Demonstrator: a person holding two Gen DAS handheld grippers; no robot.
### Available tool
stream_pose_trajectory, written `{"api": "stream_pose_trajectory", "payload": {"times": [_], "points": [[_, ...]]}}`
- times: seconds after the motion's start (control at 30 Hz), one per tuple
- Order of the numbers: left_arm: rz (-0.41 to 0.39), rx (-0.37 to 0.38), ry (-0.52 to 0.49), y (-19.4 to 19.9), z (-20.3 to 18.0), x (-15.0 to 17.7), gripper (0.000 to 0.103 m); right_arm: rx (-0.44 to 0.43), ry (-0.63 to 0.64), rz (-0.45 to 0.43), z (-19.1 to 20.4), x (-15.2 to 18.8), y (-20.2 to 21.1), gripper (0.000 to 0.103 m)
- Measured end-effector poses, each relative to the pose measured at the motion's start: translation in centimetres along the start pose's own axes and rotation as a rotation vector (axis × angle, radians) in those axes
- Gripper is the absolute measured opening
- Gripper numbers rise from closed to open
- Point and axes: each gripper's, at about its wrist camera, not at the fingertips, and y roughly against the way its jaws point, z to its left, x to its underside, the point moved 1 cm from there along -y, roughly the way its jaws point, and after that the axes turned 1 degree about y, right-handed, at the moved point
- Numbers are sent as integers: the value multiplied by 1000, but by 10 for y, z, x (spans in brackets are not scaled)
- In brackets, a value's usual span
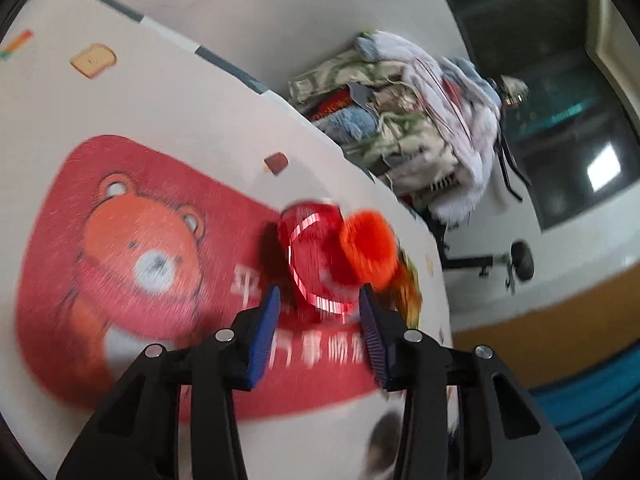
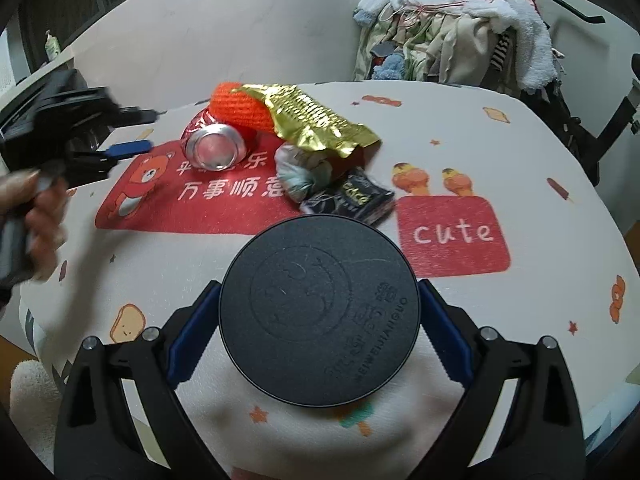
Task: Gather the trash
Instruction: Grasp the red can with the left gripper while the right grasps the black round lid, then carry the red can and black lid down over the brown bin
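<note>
A red drink can (image 2: 212,144) lies on its side on the printed cloth of the table (image 2: 520,152), its metal end toward me. An orange knitted piece (image 2: 240,108), a gold foil wrapper (image 2: 312,120), a crumpled tissue wad (image 2: 302,172) and a black wrapper (image 2: 352,200) lie beside it. My left gripper (image 1: 318,300) is open, fingers on either side of the can (image 1: 316,256), not touching it; it shows at left in the right wrist view (image 2: 132,132). My right gripper (image 2: 320,320) is shut on a round black container (image 2: 320,312).
A pile of clothes (image 2: 460,20) sits on a chair behind the table, also in the left wrist view (image 1: 416,112). The table edge drops off just right of the can (image 1: 440,264). A chair base with a wheel (image 1: 520,260) stands on the floor.
</note>
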Motion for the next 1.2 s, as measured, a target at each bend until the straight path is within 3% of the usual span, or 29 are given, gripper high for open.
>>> {"api": "stream_pose_trajectory", "payload": {"times": [0.27,0.33,0.4,0.5,0.67,0.77,0.97,1.2], "points": [[33,-24,21,-50,6,-13,35,2,-52,-13,-24,2,9,93],[40,-18,38,-57,11,-12,15,6,-54,-10,-26,3,8,93],[16,-6,23,-53,11,-10,10,10,-57,-3,-28,5,7,93],[-14,-33,-66,-37,1,-10,7,7,-59,2,-28,8,8,93],[-71,-140,-363,18,-33,-7,7,-9,-68,-9,-24,11,15,93],[-77,-185,-479,51,-43,6,7,-21,-68,-16,-17,12,20,93],[-77,-207,-562,104,-44,43,7,-50,-35,-35,7,16,40,93],[-35,-167,-589,140,-40,101,7,-69,6,-38,33,31,64,93]]}}
